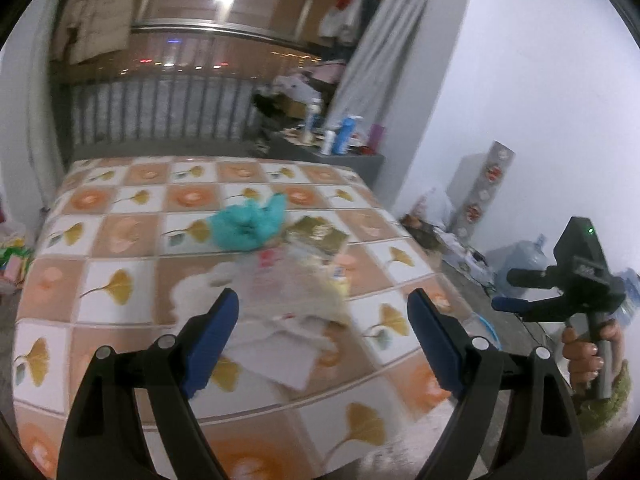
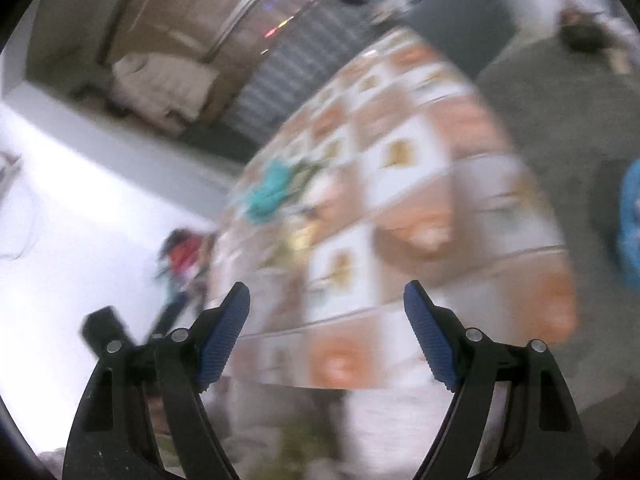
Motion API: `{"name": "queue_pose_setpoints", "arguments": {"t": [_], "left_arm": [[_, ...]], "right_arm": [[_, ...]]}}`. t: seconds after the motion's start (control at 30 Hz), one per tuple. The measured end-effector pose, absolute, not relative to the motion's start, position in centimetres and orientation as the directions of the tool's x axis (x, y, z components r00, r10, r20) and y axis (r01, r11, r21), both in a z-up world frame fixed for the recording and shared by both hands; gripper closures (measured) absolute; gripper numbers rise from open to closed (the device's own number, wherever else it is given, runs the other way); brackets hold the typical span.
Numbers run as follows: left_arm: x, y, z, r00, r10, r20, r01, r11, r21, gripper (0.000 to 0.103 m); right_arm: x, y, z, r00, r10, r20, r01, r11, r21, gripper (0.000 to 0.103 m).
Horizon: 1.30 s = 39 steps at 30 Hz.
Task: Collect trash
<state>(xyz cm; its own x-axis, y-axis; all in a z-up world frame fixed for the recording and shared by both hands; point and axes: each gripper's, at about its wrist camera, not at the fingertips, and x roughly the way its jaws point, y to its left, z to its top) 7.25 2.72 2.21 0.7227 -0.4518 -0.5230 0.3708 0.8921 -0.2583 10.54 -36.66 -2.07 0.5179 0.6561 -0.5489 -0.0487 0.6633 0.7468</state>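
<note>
Left gripper (image 1: 323, 322): jaws spread wide, nothing between them, held above the near part of a table (image 1: 120, 248) covered in a checked cloth of orange and white squares with yellow leaf prints. Its blue pads (image 1: 212, 336) flank a blurred heap of trash (image 1: 296, 280) — clear plastic wrap, pale paper and a few small coloured scraps — lying on the cloth just ahead. Beyond that heap sits a gold foil packet (image 1: 318, 234), and touching its left side, a crumpled teal bag (image 1: 250, 222), near the table's middle.

Right gripper (image 2: 327, 328): jaws likewise spread, empty. Its view is tilted and heavily smeared; the same teal bag (image 2: 270, 192) and pale scraps beside it can be made out on the cloth, well ahead of the fingertips. In the left wrist view this gripper is seen off the table's right edge, gripped by the person's right hand (image 1: 592, 354).

Surroundings: bottles (image 1: 344, 134) on a grey ledge behind the table, a grey curtain (image 1: 384, 40), a water jug (image 1: 524, 258) on the floor by the white wall.
</note>
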Motion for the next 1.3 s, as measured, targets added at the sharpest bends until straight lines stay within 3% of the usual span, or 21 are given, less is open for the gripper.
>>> {"name": "queue_pose_setpoints", "arguments": {"t": [0.3,0.57,0.67,0.8,0.87,1.3], "left_arm": [[7.5,5.4,0.5,0.721,-0.43,-0.543,0.313,0.902,-0.298,0.023],[9.0,7.0,-1.6,0.669,-0.44,-0.599,0.276,0.895,-0.35,0.043],[9.5,7.8,-2.7,0.644,-0.454,-0.616,0.255,0.886,-0.386,0.049],[9.7,8.9,-3.7,0.63,-0.467,-0.62,0.23,0.875,-0.425,0.053],[9.8,9.1,-3.9,0.63,-0.469,-0.619,0.222,0.873,-0.434,0.055],[12.3,9.5,-4.2,0.622,-0.451,-0.64,0.19,0.88,-0.435,0.065]], "right_arm": [[17.9,-26.1,-3.0,0.362,0.8,-0.479,-0.068,0.535,0.842,0.043],[21.5,-22.9,-5.8,0.318,0.775,-0.545,0.049,0.561,0.826,0.053],[21.8,-22.0,-6.1,0.311,0.78,-0.543,0.05,0.557,0.829,0.065],[21.8,-22.3,-6.0,0.316,0.78,-0.541,0.046,0.557,0.83,0.096],[21.7,-22.8,-6.0,0.322,0.785,-0.529,0.038,0.548,0.836,0.1],[18.6,-25.5,-4.8,0.371,0.805,-0.464,-0.011,0.503,0.864,0.103]]}}
